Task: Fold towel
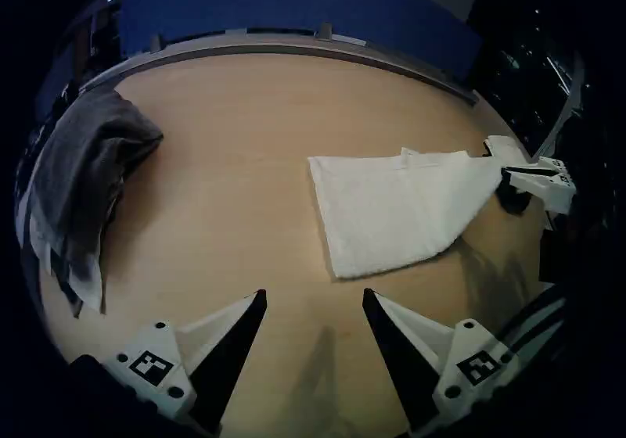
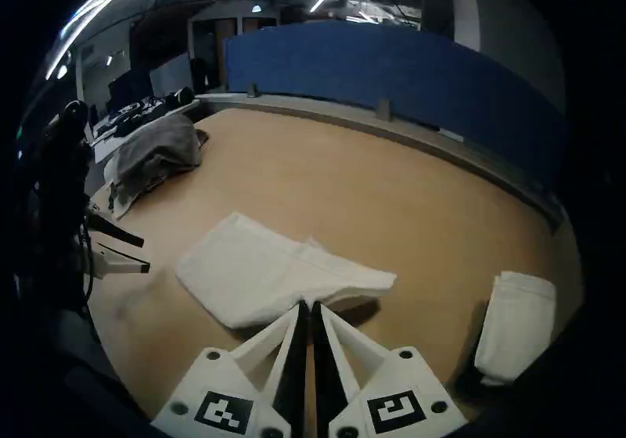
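1. The left hand-held gripper (image 1: 314,294) has two wedge-shaped fingers (image 1: 227,332), white on the outer faces and black on the inner ones, each narrowing to a point.
2. Each finger's white base carries a square black-and-white marker (image 1: 150,366) with small dark screws (image 1: 160,325) set around it.
3. The right hand-held gripper (image 2: 308,306) is built alike: white tapering fingers with black inner edges, and a square black-and-white marker and dark screws on each base.

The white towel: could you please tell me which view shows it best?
The left gripper view: the white towel lies in full outline on the table. The right gripper view shows it foreshortened, its near edge pinched in the right gripper.
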